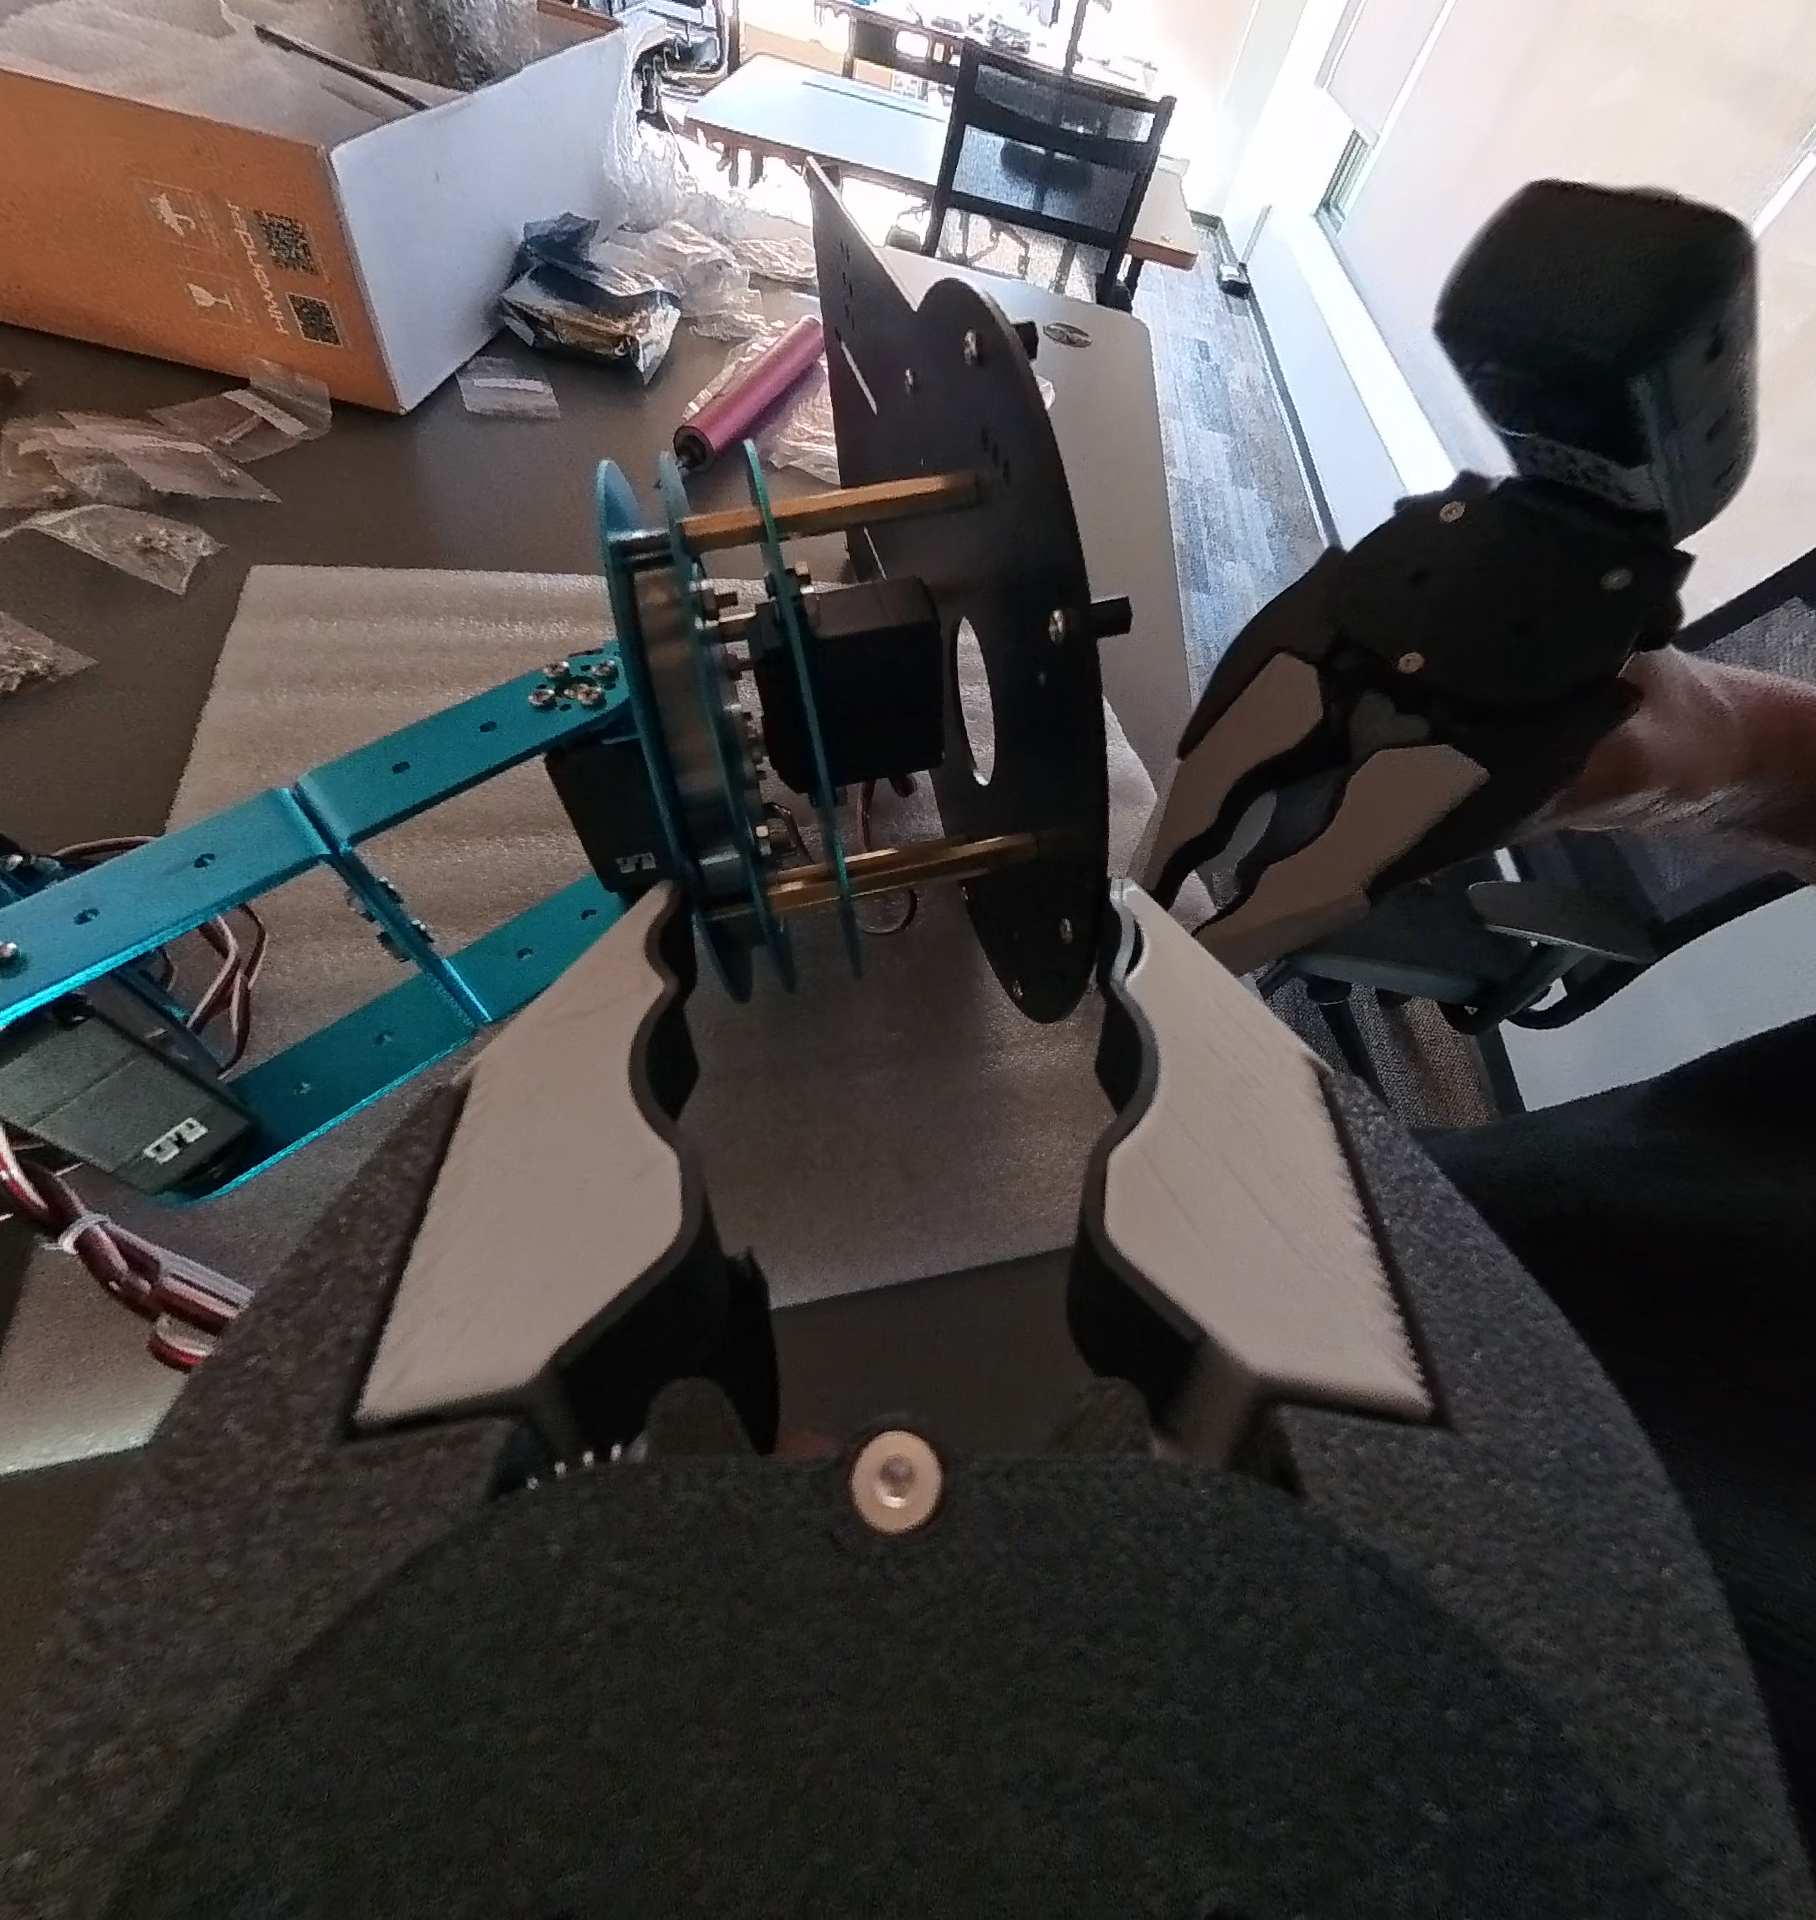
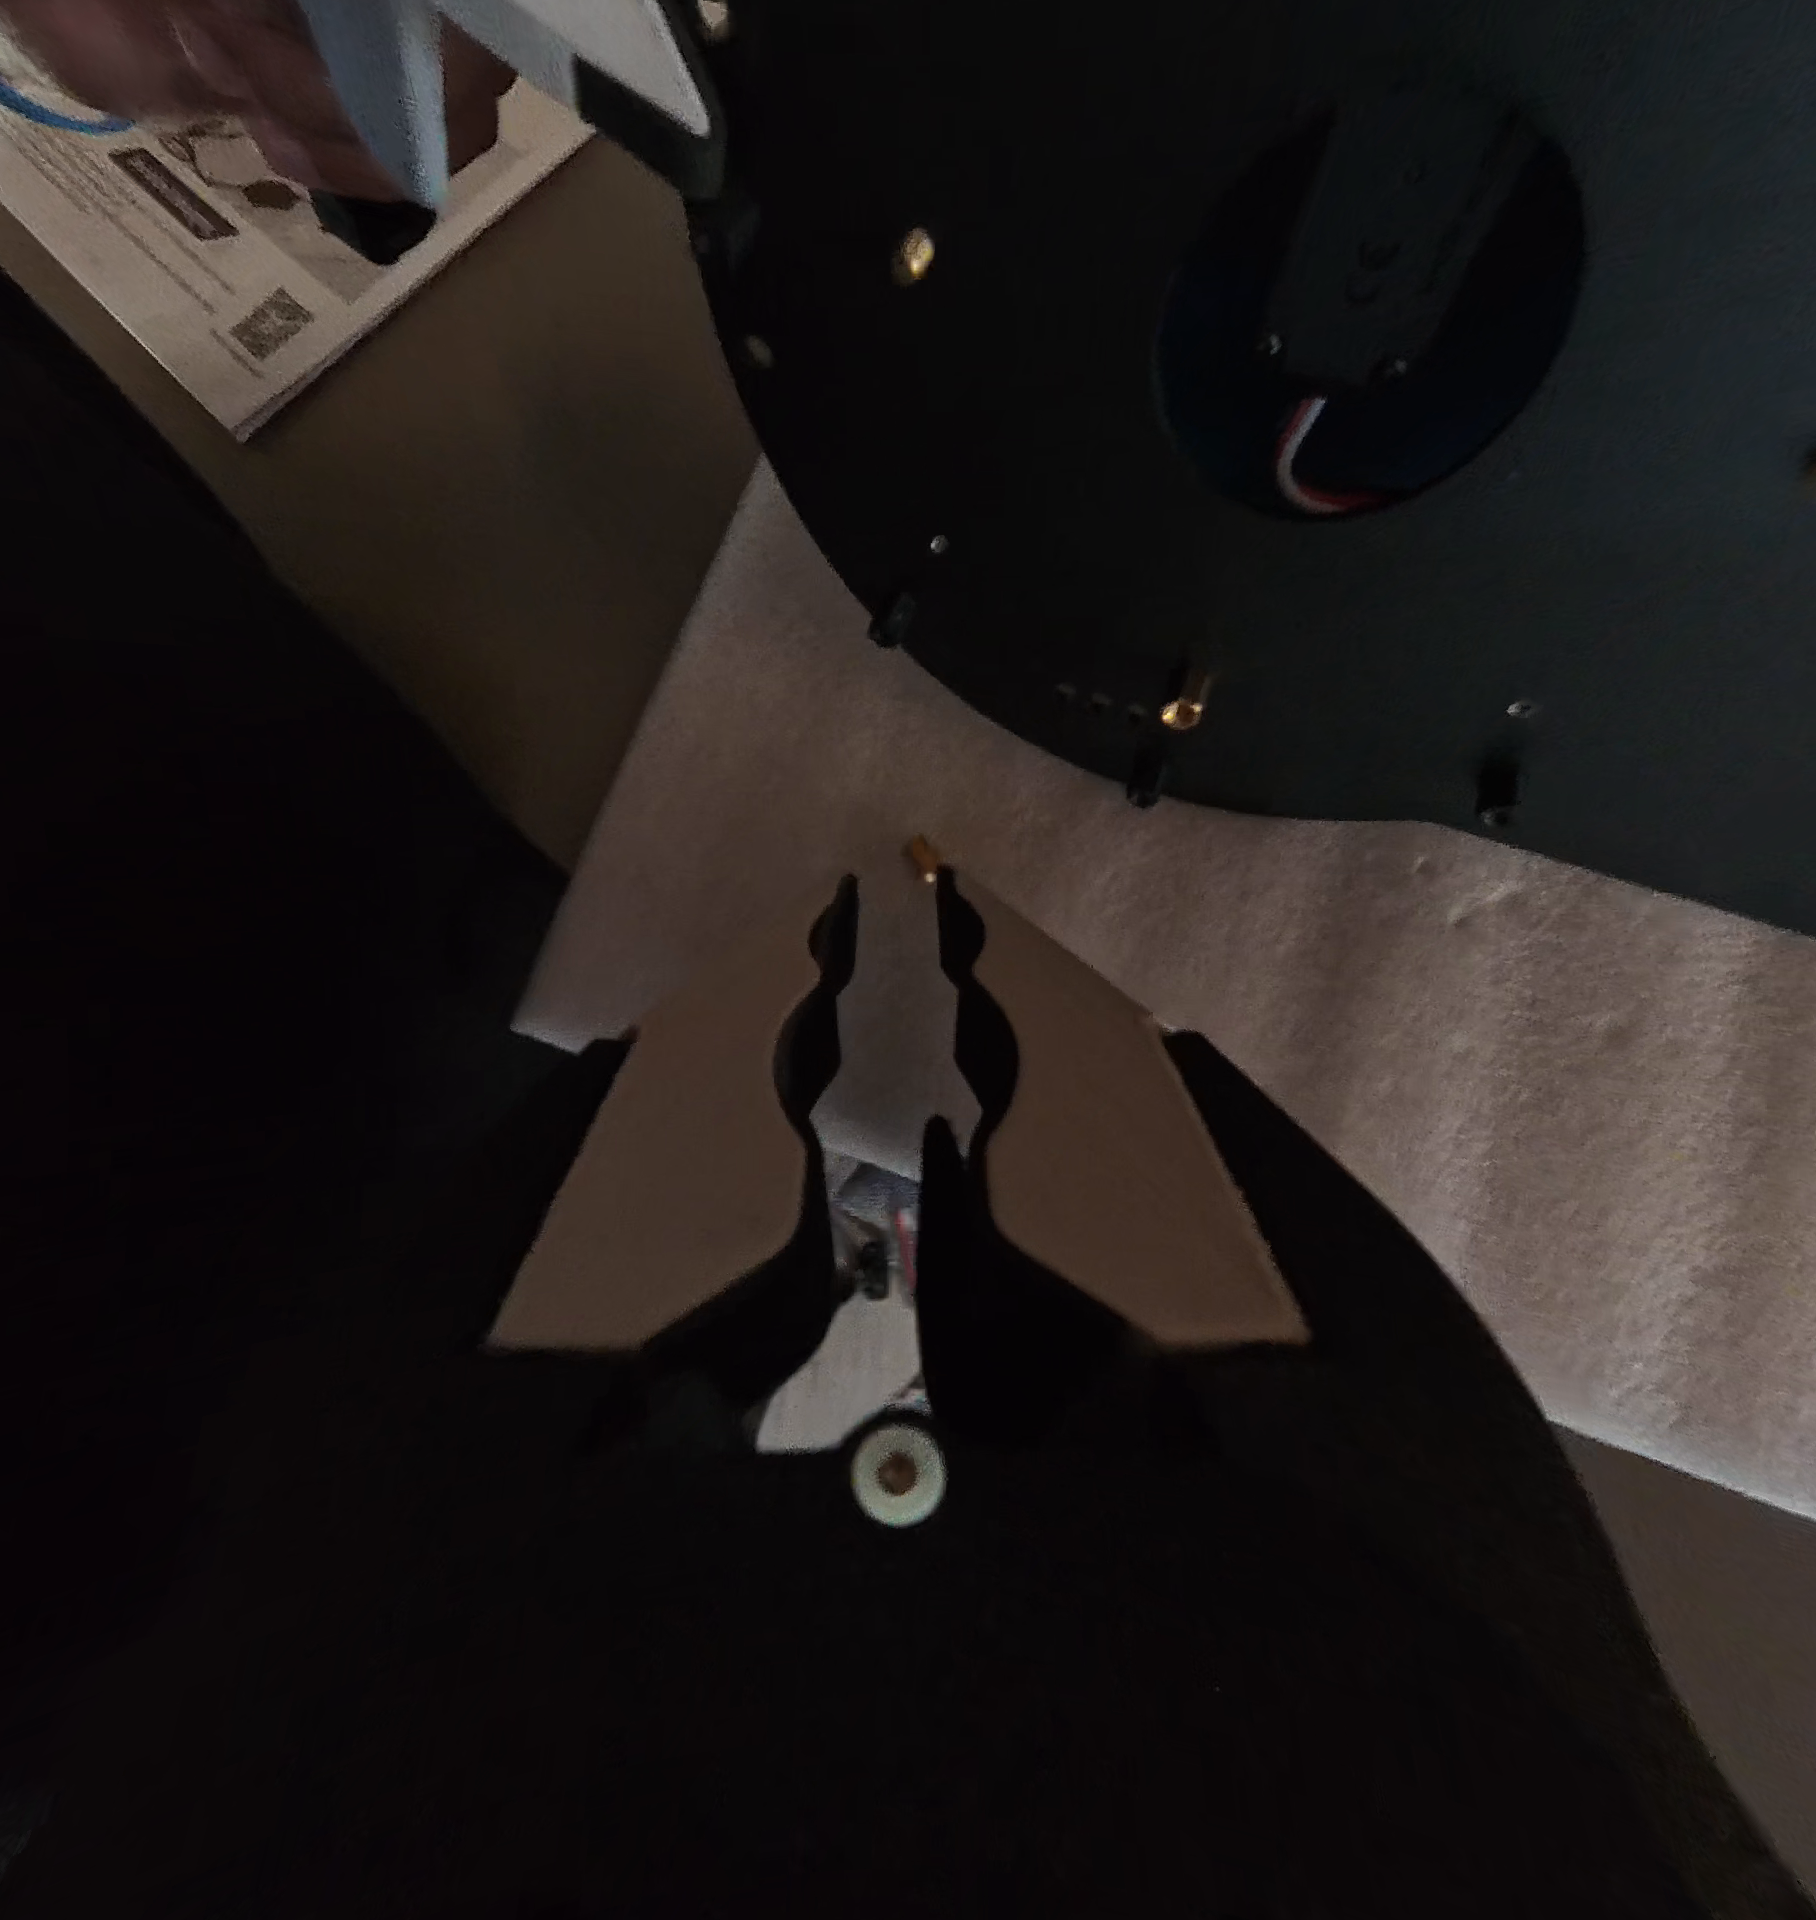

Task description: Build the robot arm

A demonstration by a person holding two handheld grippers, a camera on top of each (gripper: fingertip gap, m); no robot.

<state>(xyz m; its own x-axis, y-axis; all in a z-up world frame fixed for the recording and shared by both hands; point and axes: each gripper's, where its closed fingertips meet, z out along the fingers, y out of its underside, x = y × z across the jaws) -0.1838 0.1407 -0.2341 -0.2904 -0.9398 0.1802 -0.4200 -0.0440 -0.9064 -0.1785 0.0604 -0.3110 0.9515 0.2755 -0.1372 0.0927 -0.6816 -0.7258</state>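
Blue robot arm lies on its side on the foam sheet. The left gripper is spread wide, with the arm's teal discs and black base plate between its tips. The right gripper is nearly pressed together just below the plate, with a small brass bit at its tips (can't tell if it's actually pinched).

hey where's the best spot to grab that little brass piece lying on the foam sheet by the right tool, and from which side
Probably across the short body of the brass piece, coming straight down from above. It lies flat on the white foam sheet, just off the right tool tips and apart from the black round plate, so only its sides are free. It is tiny, so close slowly.
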